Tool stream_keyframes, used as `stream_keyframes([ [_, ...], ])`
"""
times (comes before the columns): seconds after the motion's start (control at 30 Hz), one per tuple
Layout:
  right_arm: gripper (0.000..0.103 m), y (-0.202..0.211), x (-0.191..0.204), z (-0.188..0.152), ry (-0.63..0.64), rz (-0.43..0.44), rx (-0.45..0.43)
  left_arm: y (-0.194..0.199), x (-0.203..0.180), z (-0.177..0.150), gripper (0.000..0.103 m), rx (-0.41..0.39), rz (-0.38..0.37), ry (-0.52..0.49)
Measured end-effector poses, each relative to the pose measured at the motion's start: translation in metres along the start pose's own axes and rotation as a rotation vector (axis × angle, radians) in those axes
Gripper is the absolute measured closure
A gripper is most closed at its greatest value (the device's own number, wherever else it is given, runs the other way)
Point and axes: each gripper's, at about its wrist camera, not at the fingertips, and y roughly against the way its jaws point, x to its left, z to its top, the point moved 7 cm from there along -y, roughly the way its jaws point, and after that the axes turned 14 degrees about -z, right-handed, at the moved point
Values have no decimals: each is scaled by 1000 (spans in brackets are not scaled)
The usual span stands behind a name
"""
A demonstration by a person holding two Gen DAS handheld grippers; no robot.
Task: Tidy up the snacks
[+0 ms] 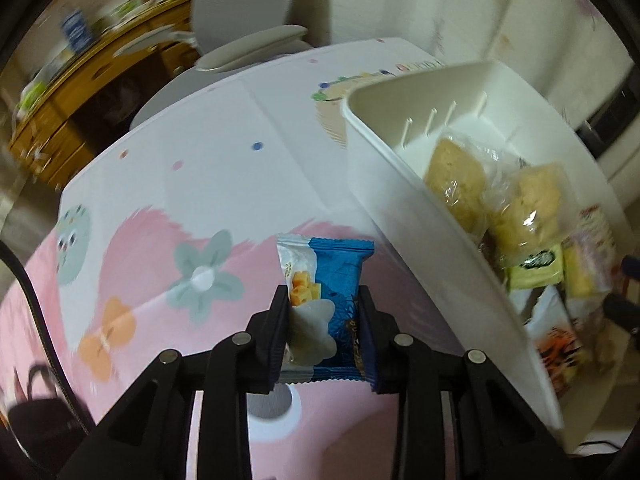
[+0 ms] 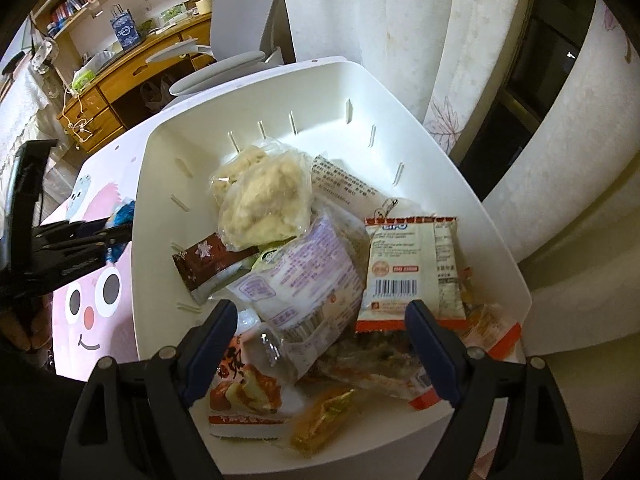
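Many wrapped snacks [image 2: 304,264] piled in white bin [image 2: 460,184], left gripper [image 1: 324,312] jaws clenched on blue packet [image 1: 340,280], right gripper [image 2: 320,312] jaws released

— What do we see of our left gripper [image 1: 324,320]?
— Black plastic linkage arms, round silver pins at the joints, ribbed black pads, a black cable curving at its side.
— And our right gripper [image 2: 320,344]?
— The same black arms and silver pins, but its fingers [image 2: 212,344] are dark blue.
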Motion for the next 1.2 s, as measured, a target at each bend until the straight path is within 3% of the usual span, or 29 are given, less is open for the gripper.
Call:
stream_keyframes([
  [0.23,16,7,-8,6,-8,23,-31,48,-25,-3,73,-51,-53,79],
  [0.53,16,27,-35,-3,-107,24,-72,68,-103,6,73,-122,-178,-58],
  [0.7,15,50,-52,-16,-147,20,-130,72,-146,16,73,-165,-273,-39],
  [0.73,15,53,-54,-17,-150,27,-138,74,-152,18,70,-183,-274,-35],
  [0.8,14,64,-57,-20,-161,37,-171,80,-162,18,49,-199,-275,-8],
  [0.83,12,68,-58,-21,-165,41,-184,84,-163,17,30,-205,-265,9],
  [0.93,11,78,-58,-29,-175,78,-202,104,-164,7,25,-259,-259,80],
  [1.0,10,87,-57,-34,-172,102,-211,116,-161,-6,19,-256,-233,124],
  [1.2,6,116,-46,-45,-108,164,-223,150,-136,-41,18,-275,-174,245],
])
